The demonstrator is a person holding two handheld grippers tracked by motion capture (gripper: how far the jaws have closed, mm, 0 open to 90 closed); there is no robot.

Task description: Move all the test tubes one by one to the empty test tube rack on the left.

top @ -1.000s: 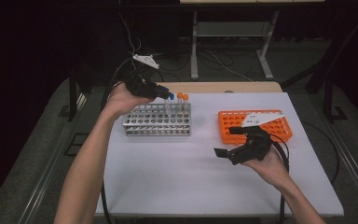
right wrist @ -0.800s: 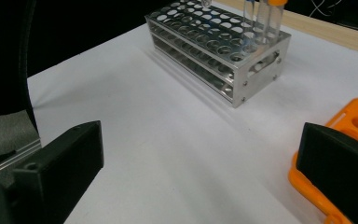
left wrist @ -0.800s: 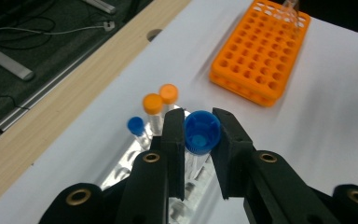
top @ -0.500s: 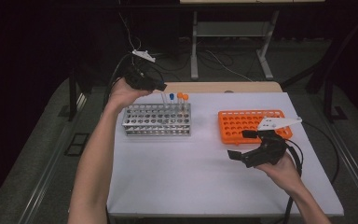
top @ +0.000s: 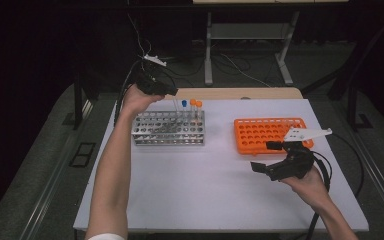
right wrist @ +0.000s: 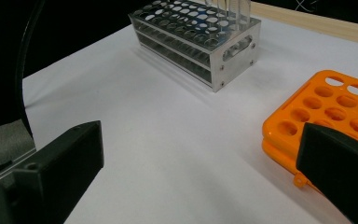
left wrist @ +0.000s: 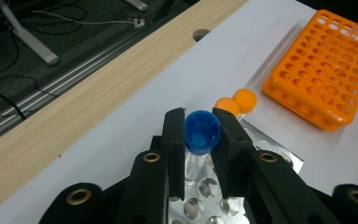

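Observation:
A metal tube rack (top: 168,129) stands at the table's back left, and also appears as the metal tube rack (right wrist: 200,39). It holds a blue-capped tube (top: 184,104) and two orange-capped tubes (top: 195,103). My left gripper (top: 172,93) hovers over the rack's back edge. Its jaws press on both sides of the blue-capped tube (left wrist: 201,131), which still stands in a rack hole. The orange-capped tubes (left wrist: 237,101) stand just beyond it. My right gripper (top: 263,156) is open and holds nothing, low over the table in front of the orange rack (top: 270,134). The orange rack (right wrist: 335,112) lies beside my right gripper (right wrist: 200,158).
A wooden strip (top: 240,93) runs along the table's back edge, with cables and a stand's legs on the floor behind. White tabletop (top: 200,185) stretches between and in front of the racks. A cable (top: 325,170) trails from the right gripper.
The right gripper has drawn back to the right and toward the person, away from the orange rack's front. The left hand has shifted slightly up and back over the metal rack.

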